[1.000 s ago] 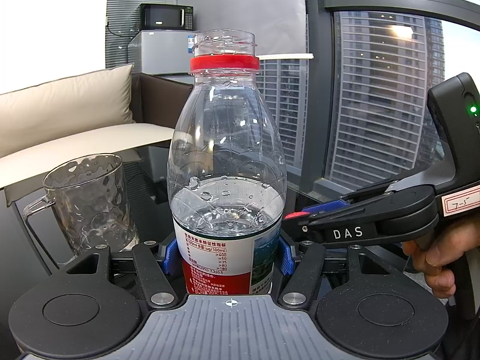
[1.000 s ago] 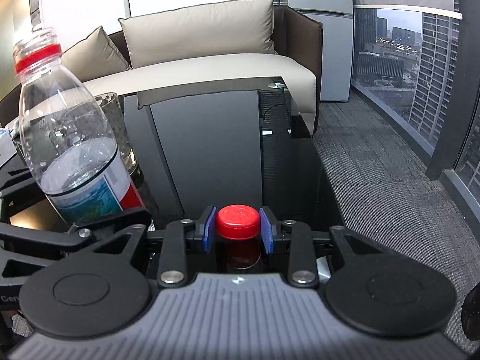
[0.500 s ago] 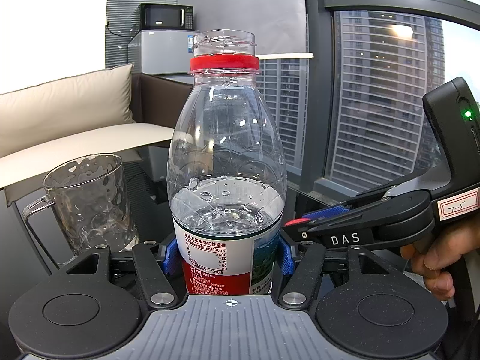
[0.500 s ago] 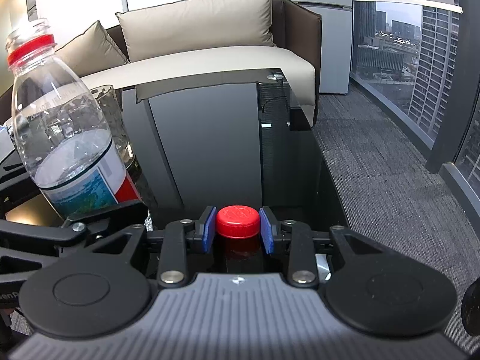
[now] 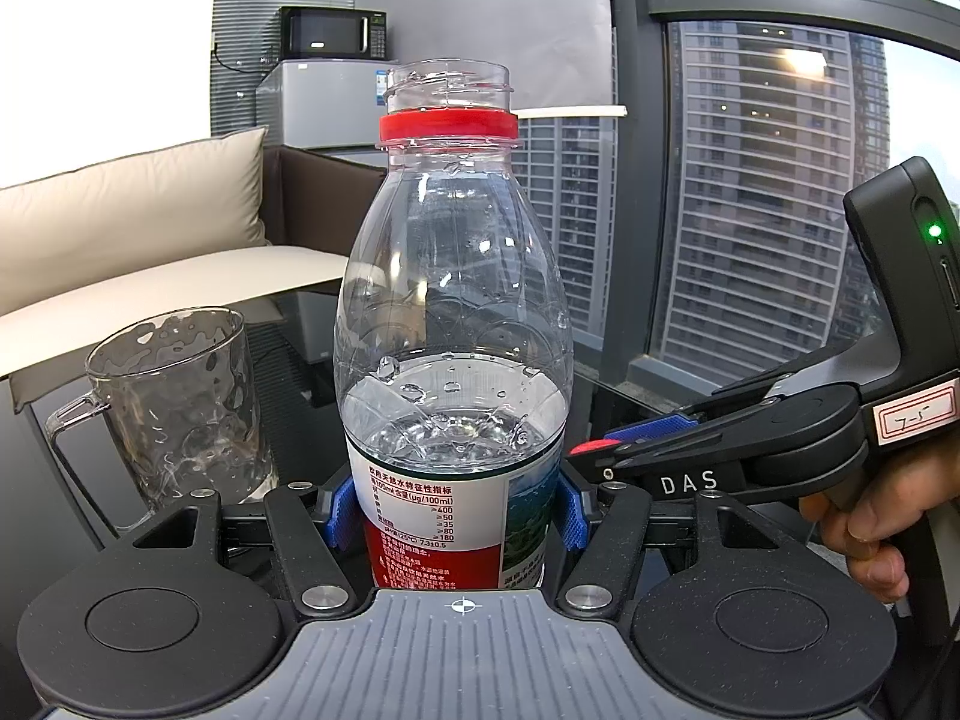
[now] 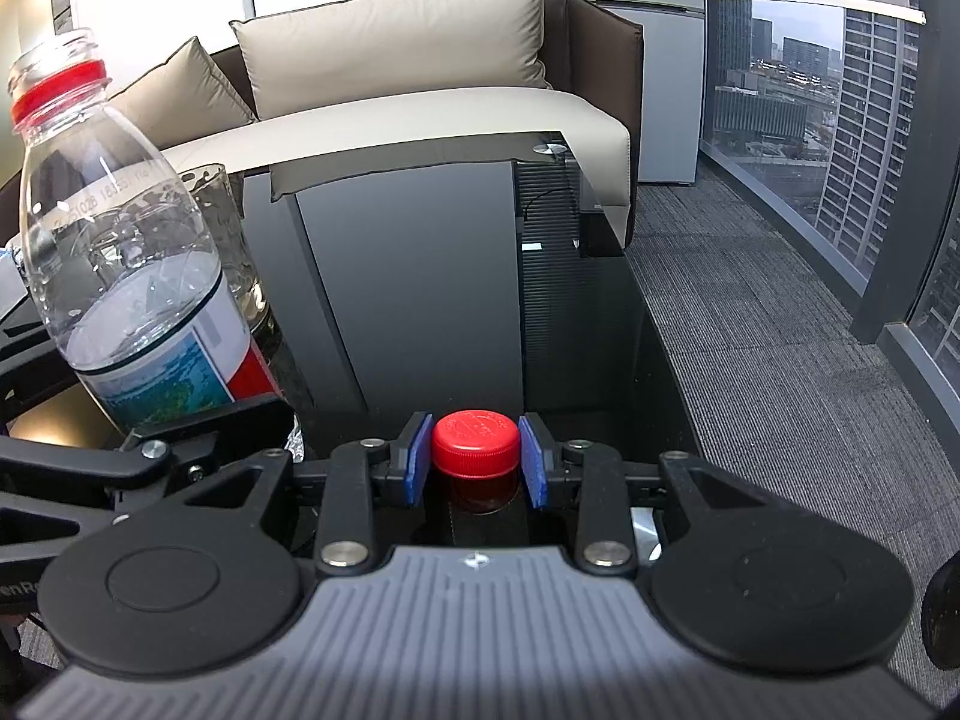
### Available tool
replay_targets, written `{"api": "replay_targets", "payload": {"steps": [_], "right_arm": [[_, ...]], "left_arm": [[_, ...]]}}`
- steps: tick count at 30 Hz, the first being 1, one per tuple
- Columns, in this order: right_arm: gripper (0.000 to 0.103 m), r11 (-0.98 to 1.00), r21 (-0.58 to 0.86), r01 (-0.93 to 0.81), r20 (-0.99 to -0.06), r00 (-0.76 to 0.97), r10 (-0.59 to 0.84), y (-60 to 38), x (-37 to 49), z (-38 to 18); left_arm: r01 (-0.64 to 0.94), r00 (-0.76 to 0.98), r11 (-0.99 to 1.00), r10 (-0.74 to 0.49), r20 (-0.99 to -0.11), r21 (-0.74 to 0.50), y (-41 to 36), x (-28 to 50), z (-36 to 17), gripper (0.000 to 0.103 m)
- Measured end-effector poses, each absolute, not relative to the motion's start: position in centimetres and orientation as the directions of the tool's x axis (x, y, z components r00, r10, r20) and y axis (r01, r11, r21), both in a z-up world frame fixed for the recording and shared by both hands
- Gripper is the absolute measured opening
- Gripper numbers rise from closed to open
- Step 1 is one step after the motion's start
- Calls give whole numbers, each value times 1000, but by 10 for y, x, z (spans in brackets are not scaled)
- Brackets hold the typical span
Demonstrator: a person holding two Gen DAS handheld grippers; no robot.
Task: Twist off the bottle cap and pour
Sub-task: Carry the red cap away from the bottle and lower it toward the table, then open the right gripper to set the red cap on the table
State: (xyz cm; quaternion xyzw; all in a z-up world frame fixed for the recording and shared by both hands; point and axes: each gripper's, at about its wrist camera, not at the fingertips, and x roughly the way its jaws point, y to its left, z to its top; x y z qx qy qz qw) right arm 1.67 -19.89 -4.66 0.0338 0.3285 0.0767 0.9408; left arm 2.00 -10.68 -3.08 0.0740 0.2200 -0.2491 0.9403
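A dark, glossy glass table (image 6: 420,276) carries the scene, with a beige-cushioned sofa (image 6: 420,78) and tall windows onto high-rise blocks behind it. Nearest in the left wrist view, the left gripper (image 5: 459,507) has its blue pads (image 5: 341,510) pressed against both sides of the water bottle (image 5: 453,324), low on its label, at the centre of the frame. The bottle stands upright with its mouth uncapped, a red ring around the neck, and water filling roughly the lower half. Its white and red label bears Chinese print and the figures "μg/100ml", "≥400", "≥50". At lower right of that view the right gripper's black body shows "DAS" in white. In the right wrist view, the right gripper (image 6: 476,459) sits bottom centre with the red cap (image 6: 476,443) between its blue pads; a narrow gap seems to show on each side, so whether the cap is clamped I cannot tell. Farther back at left, a dimpled clear glass mug (image 5: 174,402) stands on the table just beside the bottle. In the far upper left, a black microwave (image 5: 333,33) sits atop a small grey fridge (image 5: 318,99).
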Motion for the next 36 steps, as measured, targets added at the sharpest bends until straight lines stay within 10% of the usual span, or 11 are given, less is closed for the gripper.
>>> {"api": "replay_targets", "payload": {"steps": [36], "right_arm": [[50,988,112,-104,-599,786,150,-201,14,-45]], "left_arm": [[499,780,866,-435,-451,27,-111,17,-32,57]]}}
